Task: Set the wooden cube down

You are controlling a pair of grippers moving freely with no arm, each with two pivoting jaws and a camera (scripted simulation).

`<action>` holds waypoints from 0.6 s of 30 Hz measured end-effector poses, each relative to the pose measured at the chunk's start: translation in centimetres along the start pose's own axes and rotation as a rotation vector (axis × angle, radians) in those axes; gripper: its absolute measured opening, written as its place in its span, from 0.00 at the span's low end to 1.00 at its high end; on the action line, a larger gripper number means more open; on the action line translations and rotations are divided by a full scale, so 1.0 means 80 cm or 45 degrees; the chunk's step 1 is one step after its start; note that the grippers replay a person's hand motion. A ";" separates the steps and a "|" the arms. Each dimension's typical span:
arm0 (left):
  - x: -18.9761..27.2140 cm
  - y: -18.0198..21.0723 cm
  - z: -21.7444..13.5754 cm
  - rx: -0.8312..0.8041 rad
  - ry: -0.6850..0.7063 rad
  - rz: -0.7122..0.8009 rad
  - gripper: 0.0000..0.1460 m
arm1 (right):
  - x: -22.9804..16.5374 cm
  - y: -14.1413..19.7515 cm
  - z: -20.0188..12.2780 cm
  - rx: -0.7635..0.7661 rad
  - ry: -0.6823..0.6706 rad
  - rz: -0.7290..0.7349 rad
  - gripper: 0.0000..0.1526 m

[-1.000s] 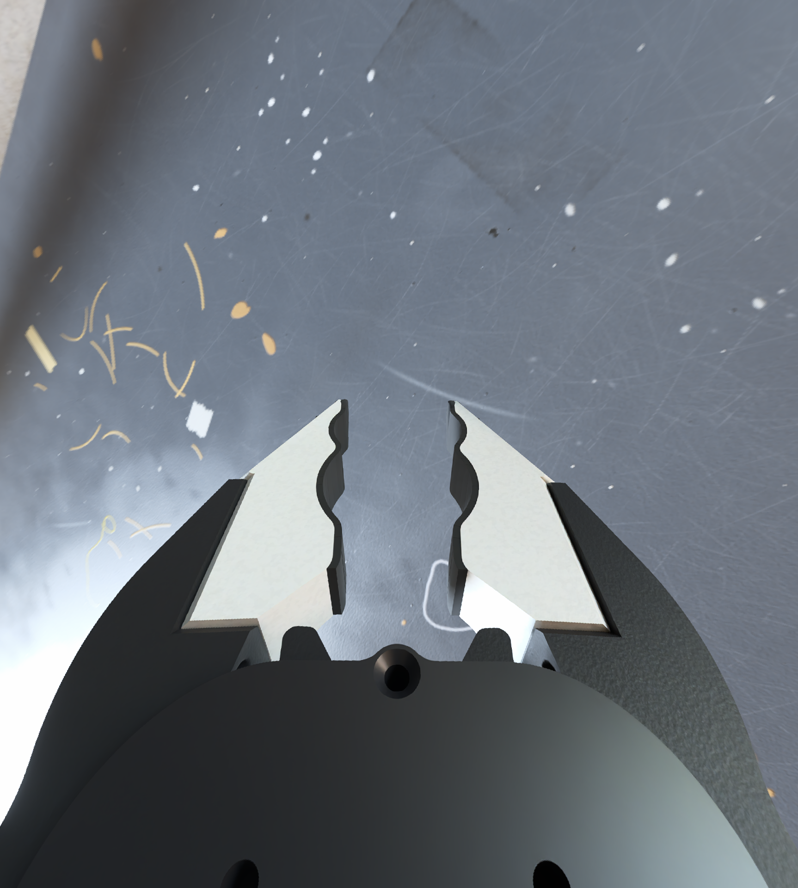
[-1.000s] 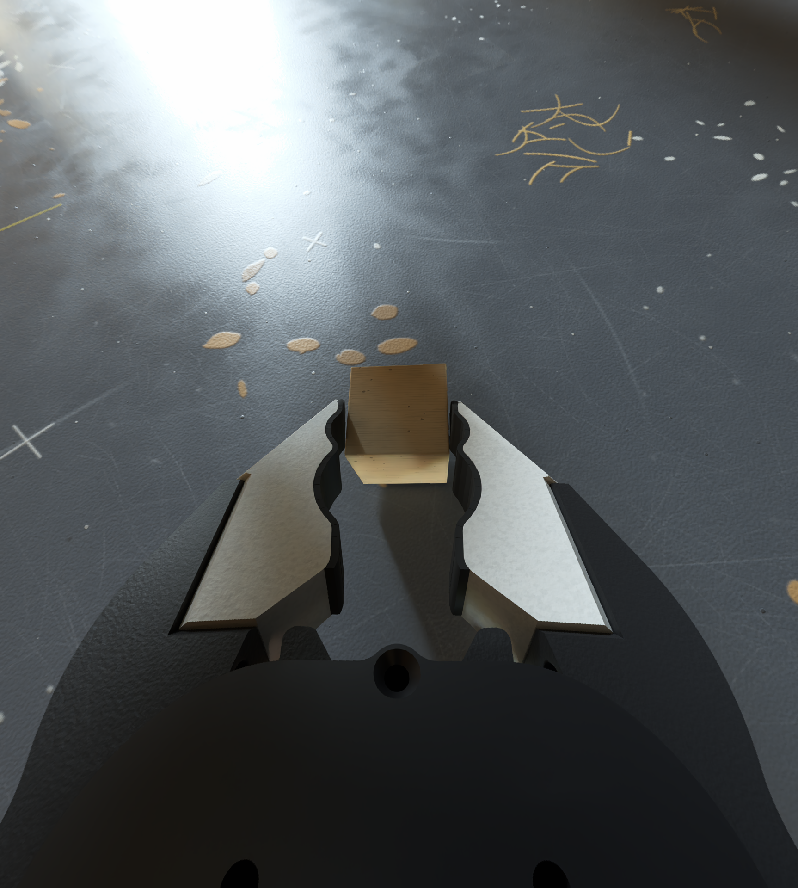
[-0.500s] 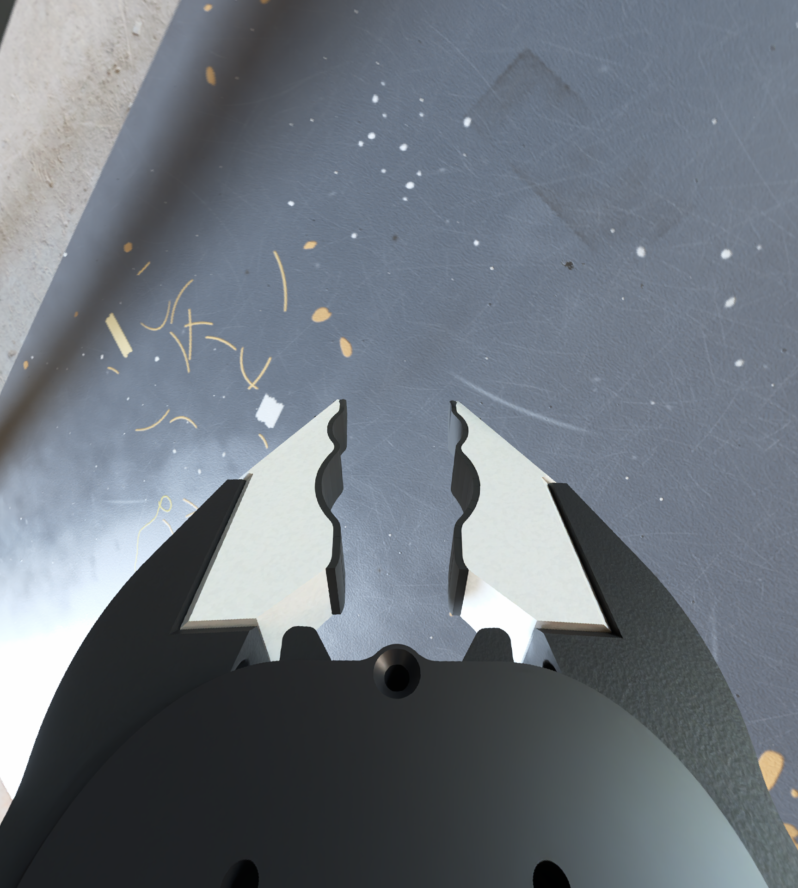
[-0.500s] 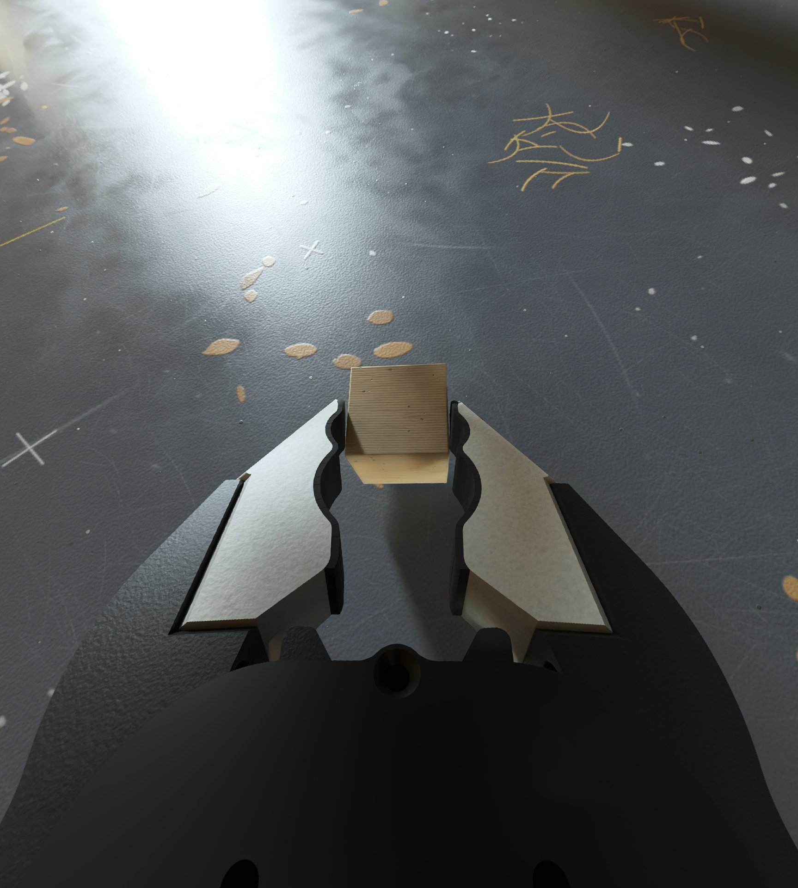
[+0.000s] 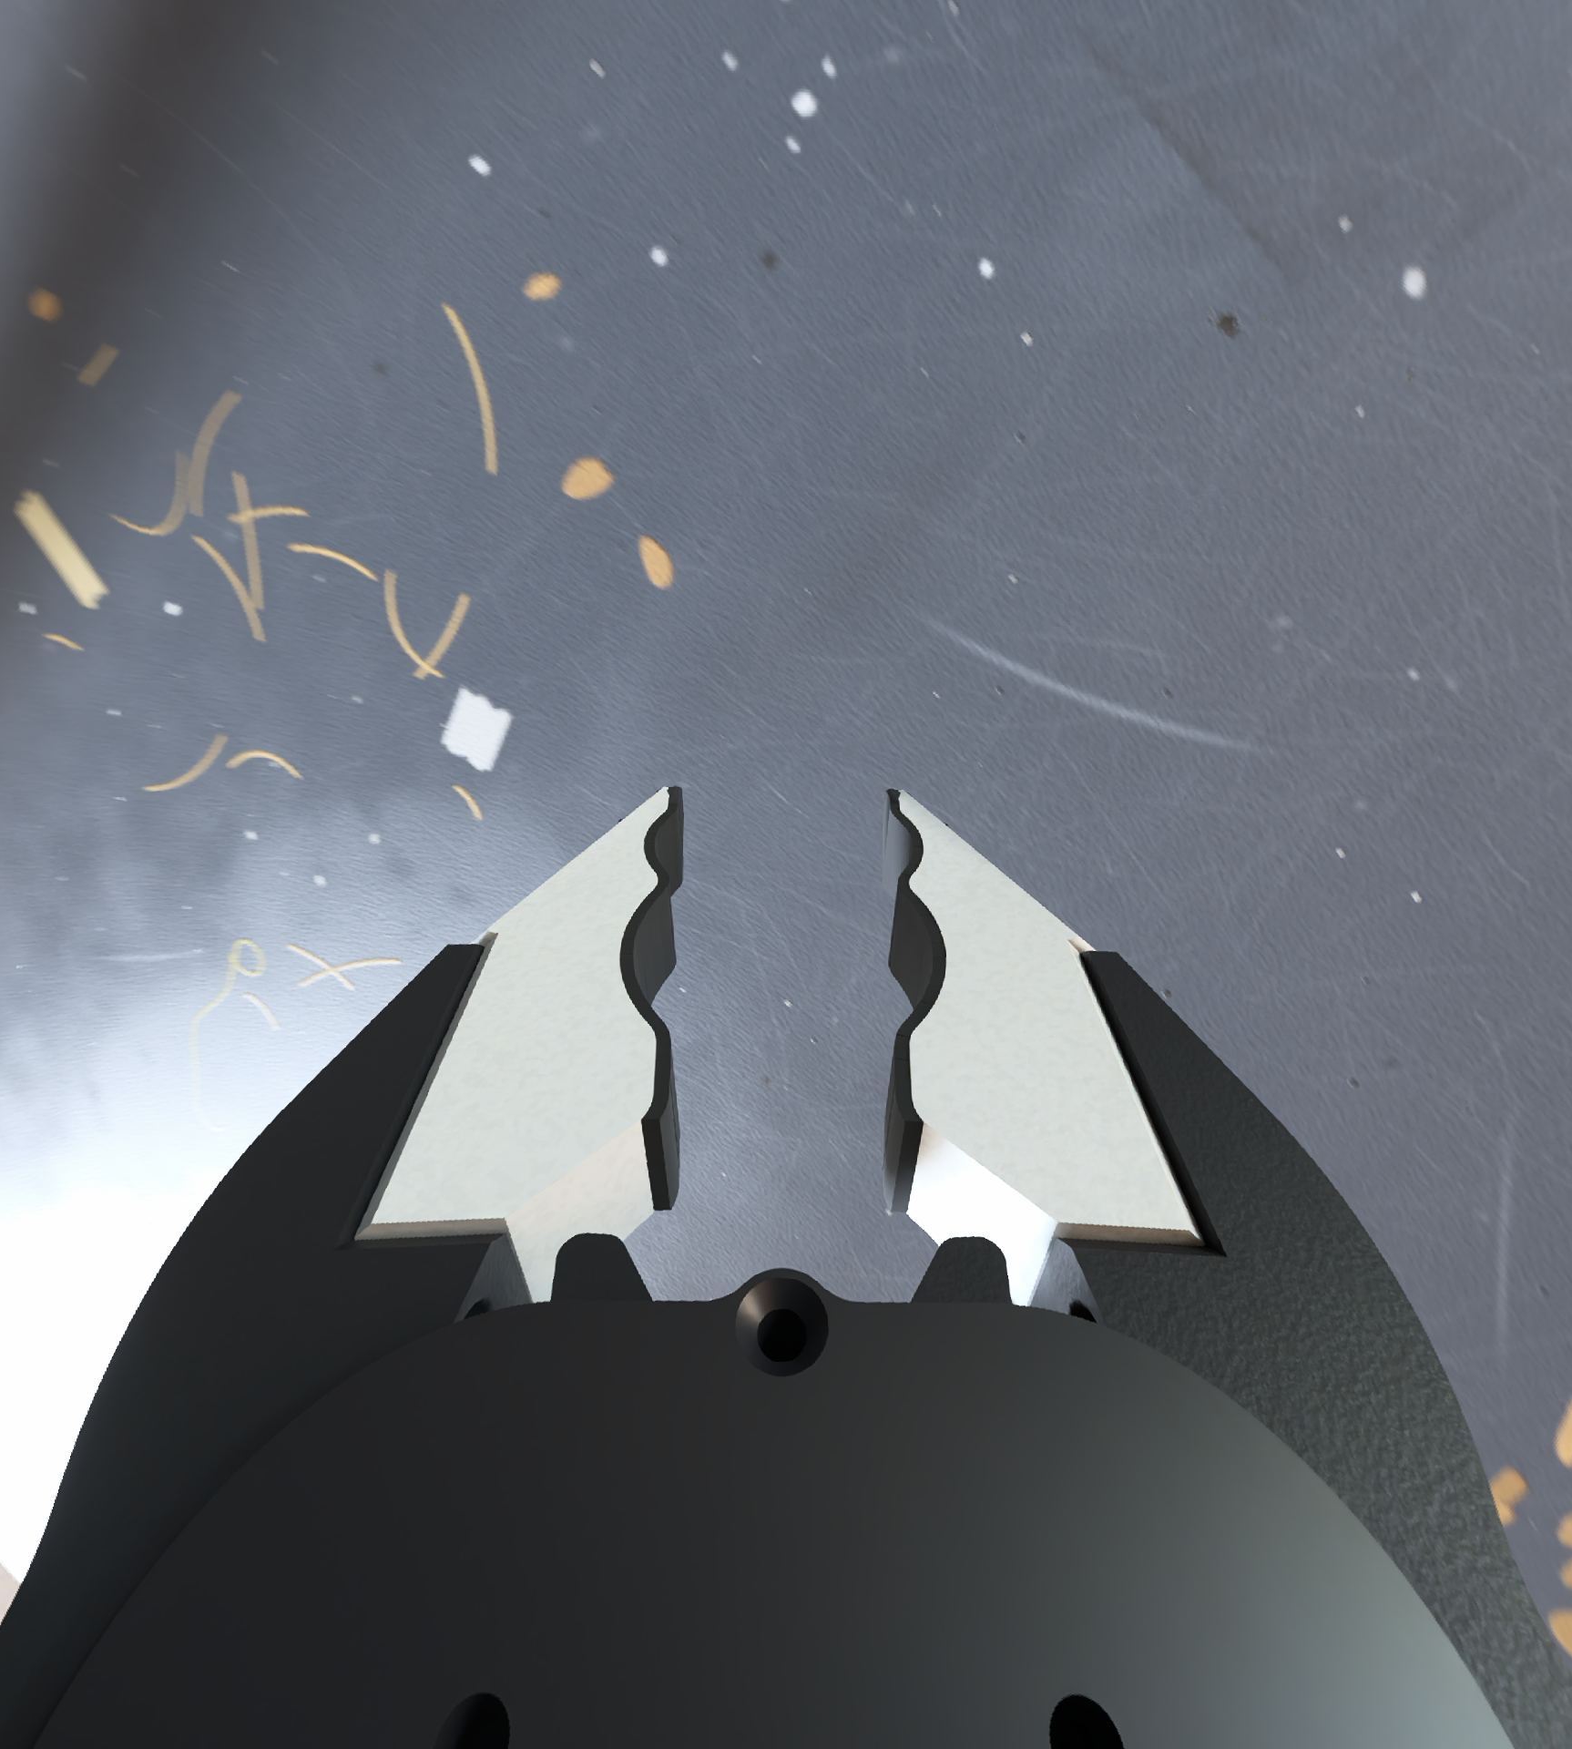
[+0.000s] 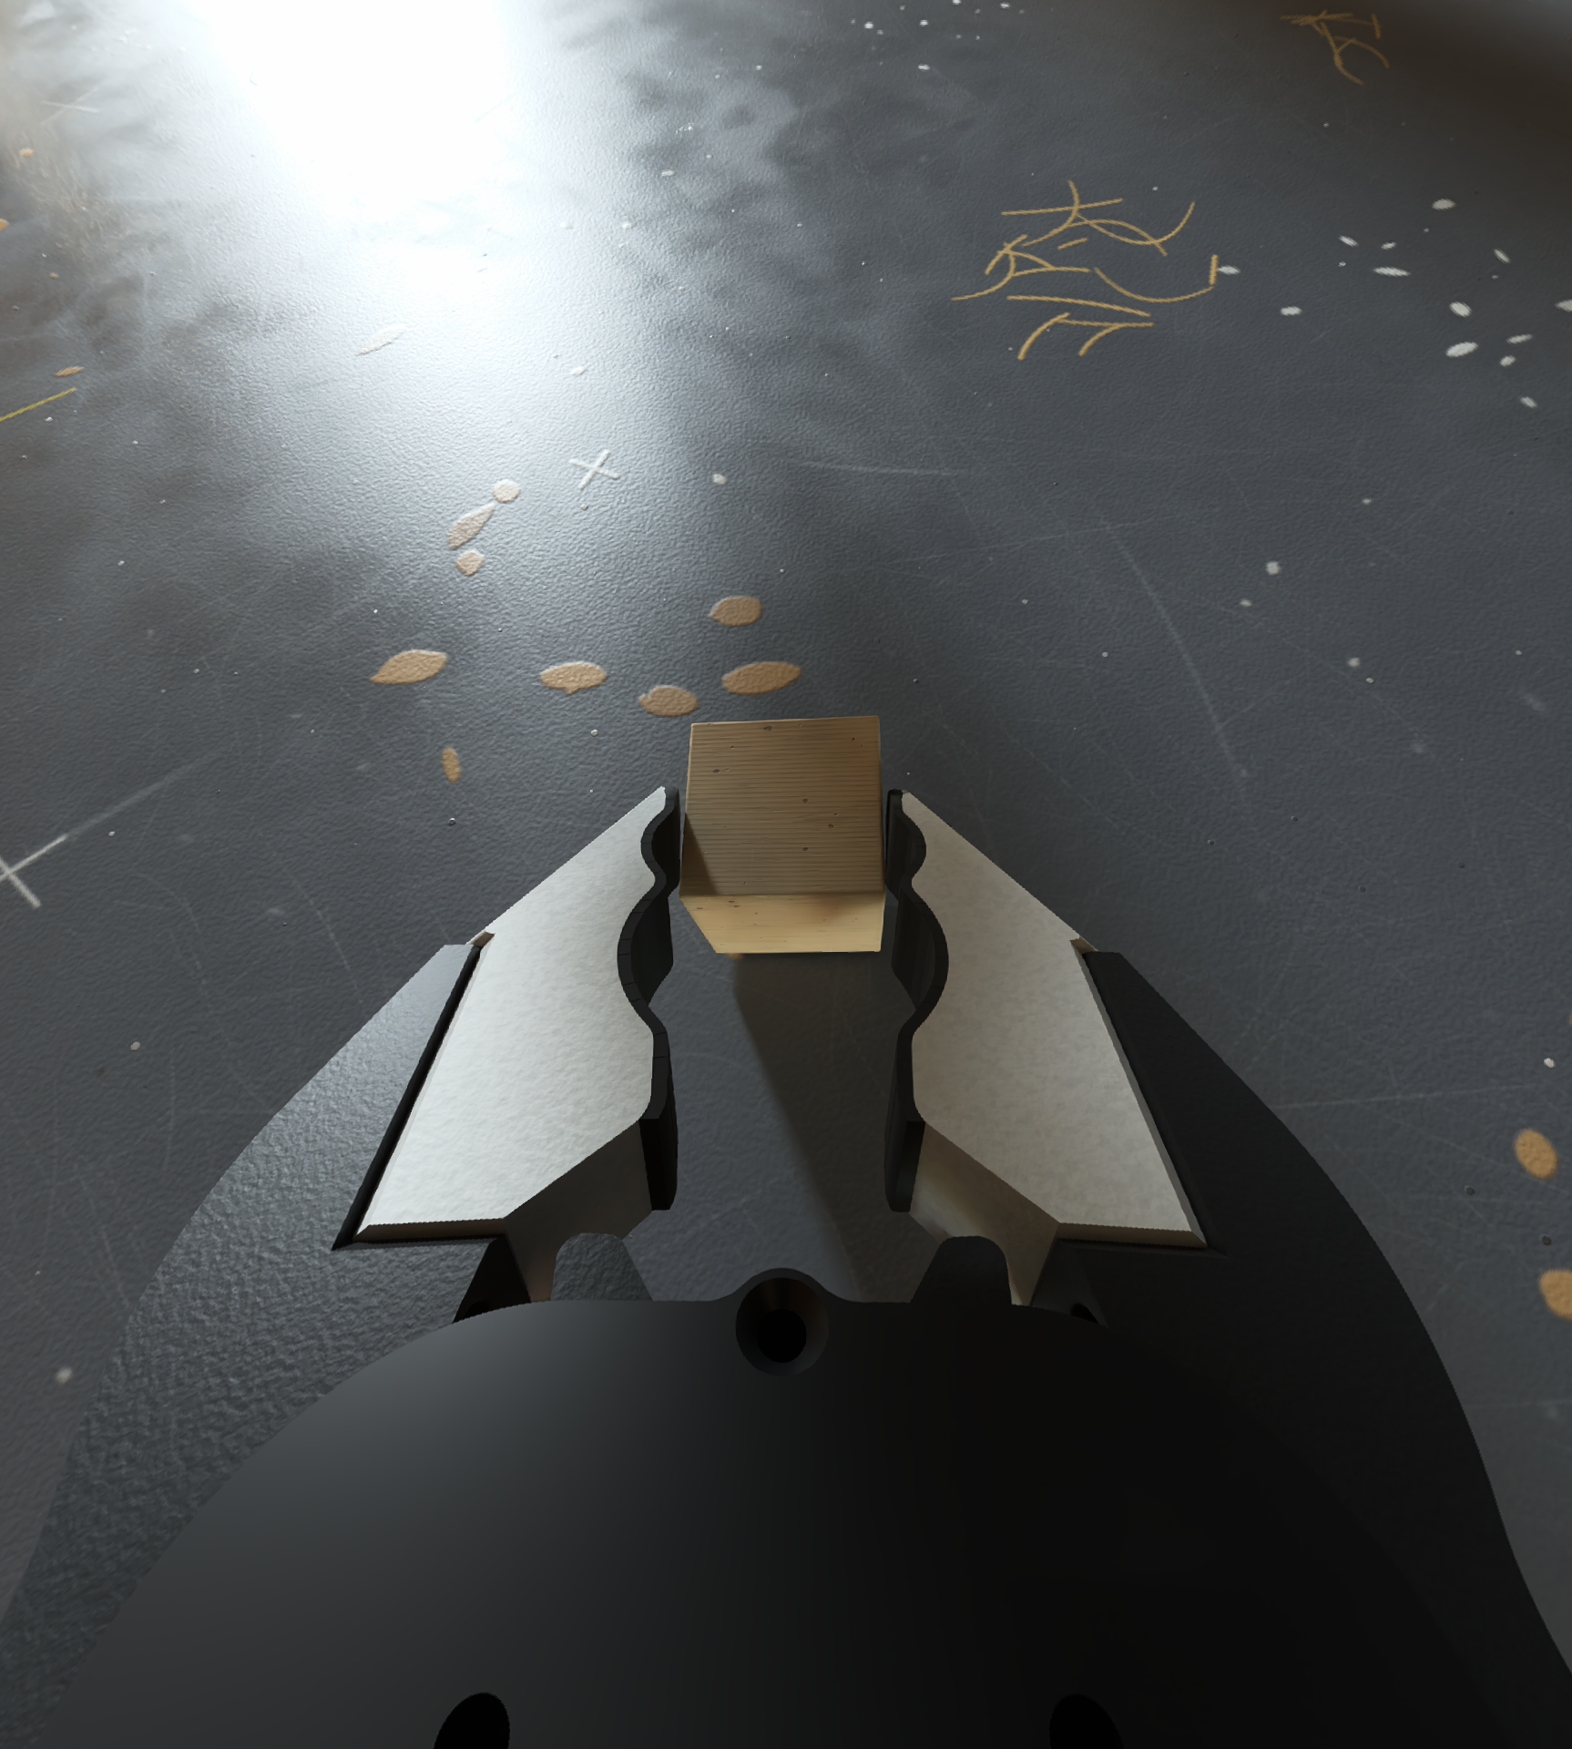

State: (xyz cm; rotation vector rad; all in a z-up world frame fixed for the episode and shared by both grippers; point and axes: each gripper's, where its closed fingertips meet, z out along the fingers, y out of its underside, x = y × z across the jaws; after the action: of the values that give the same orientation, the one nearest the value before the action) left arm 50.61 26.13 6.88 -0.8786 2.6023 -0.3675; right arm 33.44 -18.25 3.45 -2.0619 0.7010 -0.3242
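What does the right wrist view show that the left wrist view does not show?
Only the right wrist view shows the wooden cube, held between the tips of the right gripper. Only the left wrist view shows the left gripper, open with nothing between its fingers, and a small white scrap. Both show the dark scratched surface with tan flecks.

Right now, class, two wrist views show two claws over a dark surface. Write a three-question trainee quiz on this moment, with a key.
1. True or false: the wooden cube sits between the right claw fingertips.
2. What does the left claw hold? A) the cube B) nothing C) a white scrap
3. Fill in: tan flecks lie on the dark surface just ____ the cube.

Key: 1 true; 2 B; 3 beyond.
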 end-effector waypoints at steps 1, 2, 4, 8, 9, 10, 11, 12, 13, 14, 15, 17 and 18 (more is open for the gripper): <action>0.006 0.006 0.002 -0.022 0.039 0.005 0.29 | 0.000 0.000 0.000 -0.002 0.001 -0.001 0.28; 0.013 0.014 0.006 -0.064 0.083 0.025 0.29 | 0.001 0.000 0.000 -0.001 0.001 0.000 0.28; 0.023 0.032 0.017 -0.189 0.113 0.105 0.29 | 0.002 -0.001 -0.001 0.009 0.000 0.006 0.28; 0.030 0.040 0.018 -0.251 0.097 0.151 0.31 | 0.003 -0.003 -0.003 0.031 0.002 0.015 0.28; 0.030 0.040 0.017 -0.246 0.100 0.147 0.31 | 0.003 -0.004 -0.003 0.033 0.002 0.016 0.28; 0.027 0.039 0.015 -0.244 0.073 0.146 0.31 | 0.003 -0.004 -0.003 0.034 0.002 0.017 0.28; 0.025 0.038 0.013 -0.242 0.039 0.151 0.31 | 0.003 -0.004 -0.003 0.033 0.002 0.017 0.28; 0.027 0.034 0.012 -0.237 0.023 0.163 0.31 | 0.003 -0.004 -0.003 0.031 0.002 0.017 0.28; 0.033 0.030 0.011 -0.225 0.028 0.185 0.31 | 0.003 -0.003 -0.002 0.027 0.003 0.017 0.28; 0.041 0.025 0.012 -0.212 0.046 0.213 0.31 | 0.003 -0.003 -0.002 0.024 0.004 0.016 0.28; 0.049 0.021 0.013 -0.204 0.065 0.240 0.31 | 0.003 -0.003 -0.002 0.023 0.006 0.015 0.28; 0.064 0.014 0.022 -0.204 0.088 0.274 0.32 | 0.003 -0.003 -0.002 0.023 0.012 0.011 0.28; 0.069 0.013 0.029 -0.226 0.093 0.282 0.32 | 0.003 -0.003 -0.002 0.024 0.014 0.009 0.28</action>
State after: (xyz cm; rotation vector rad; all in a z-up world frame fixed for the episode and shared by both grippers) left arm 46.93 23.23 3.01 -0.6313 2.7977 -0.1111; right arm 33.67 -18.43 3.73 -2.0408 0.7098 -0.3372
